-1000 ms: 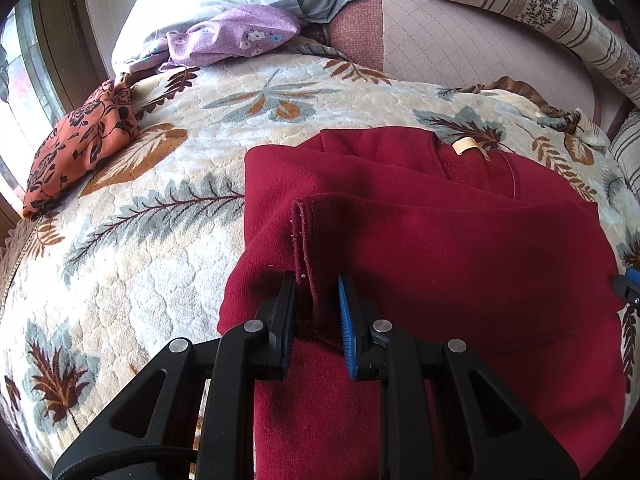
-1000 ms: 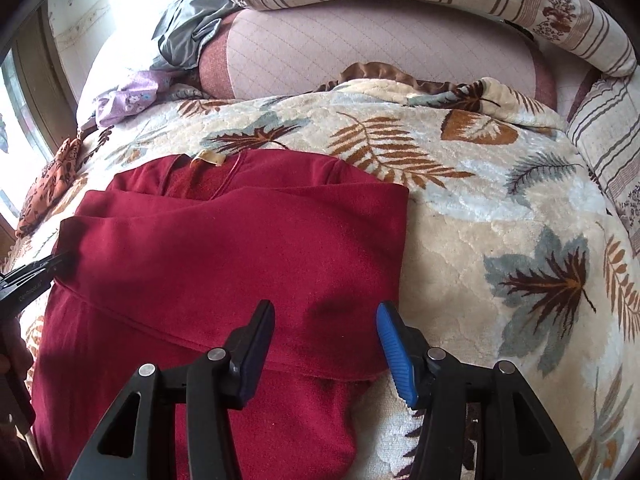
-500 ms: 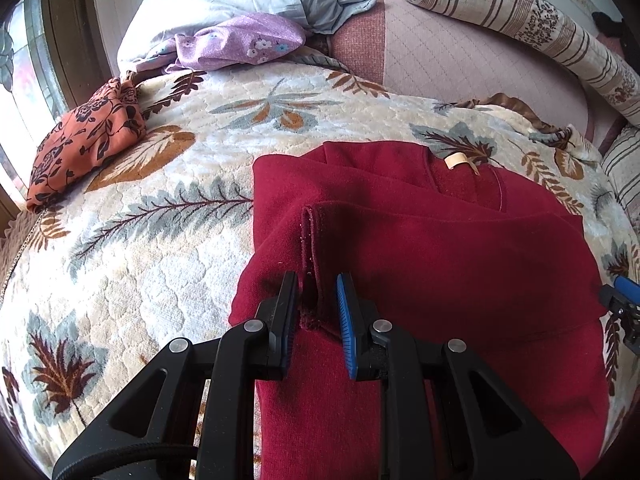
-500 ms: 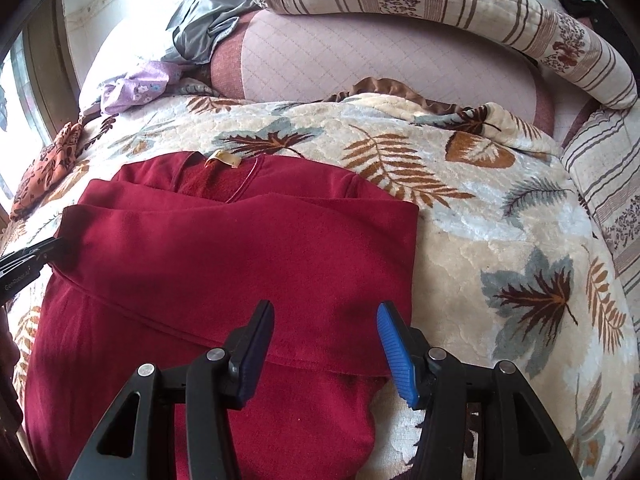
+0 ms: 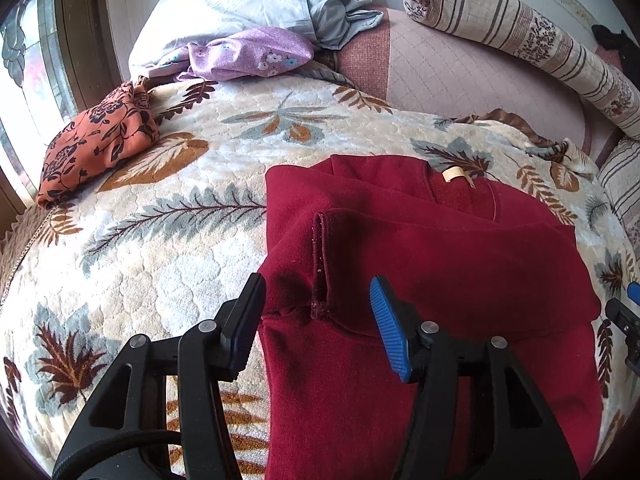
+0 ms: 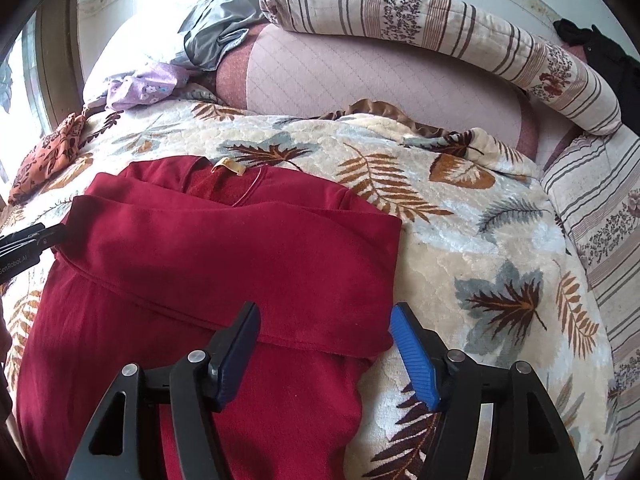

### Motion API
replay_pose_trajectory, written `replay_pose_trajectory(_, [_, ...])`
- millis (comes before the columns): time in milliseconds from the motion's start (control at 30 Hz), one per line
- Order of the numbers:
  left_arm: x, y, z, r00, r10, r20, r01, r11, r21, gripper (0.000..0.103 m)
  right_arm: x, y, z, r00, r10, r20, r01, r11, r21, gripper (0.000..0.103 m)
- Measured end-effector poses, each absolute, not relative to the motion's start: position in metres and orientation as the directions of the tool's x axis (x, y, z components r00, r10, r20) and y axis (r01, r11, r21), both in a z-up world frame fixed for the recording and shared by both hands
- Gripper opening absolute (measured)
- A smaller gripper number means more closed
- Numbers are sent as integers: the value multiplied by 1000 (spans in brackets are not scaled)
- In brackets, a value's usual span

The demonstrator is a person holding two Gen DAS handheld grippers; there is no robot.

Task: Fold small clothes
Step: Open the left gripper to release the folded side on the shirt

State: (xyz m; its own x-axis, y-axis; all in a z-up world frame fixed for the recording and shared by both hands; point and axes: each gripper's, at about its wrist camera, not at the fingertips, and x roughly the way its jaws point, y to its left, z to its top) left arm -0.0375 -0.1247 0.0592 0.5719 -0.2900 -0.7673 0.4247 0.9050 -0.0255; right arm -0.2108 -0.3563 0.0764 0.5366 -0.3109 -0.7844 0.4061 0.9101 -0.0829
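A dark red sweatshirt (image 5: 440, 272) lies on the leaf-patterned blanket (image 5: 168, 248), its sleeves folded across the body and a tan neck label (image 5: 454, 174) at the far end. My left gripper (image 5: 316, 284) hovers over the folded sleeve's cuff edge. Its jaws are opening, and the cloth lies between them untouched by the pads. In the right wrist view the sweatshirt (image 6: 224, 264) fills the left half. My right gripper (image 6: 326, 312) is over its right edge with jaws opening and nothing pinched. The left gripper's tip (image 6: 28, 240) shows at the left border.
An orange floral cloth (image 5: 96, 140) lies at the blanket's far left by the window. A purple floral cloth (image 5: 248, 54) and pale blue bedding (image 5: 280, 4) are heaped at the back. A striped bolster (image 6: 440, 28) runs along the back right over a pink quilted mattress (image 6: 360, 80).
My left gripper was shut on the sleeve's cuff edge. It has let go and opened wide. The right jaws have spread further. Both grippers have risen slightly from the sweatshirt.
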Motion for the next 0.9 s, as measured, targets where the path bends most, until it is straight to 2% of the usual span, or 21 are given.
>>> replay_pose_trajectory(900, [-36,-117,58,571,-283,-770,412,911,-29,54,-212,-340,72,509,-371,-777,380,906,-184,72])
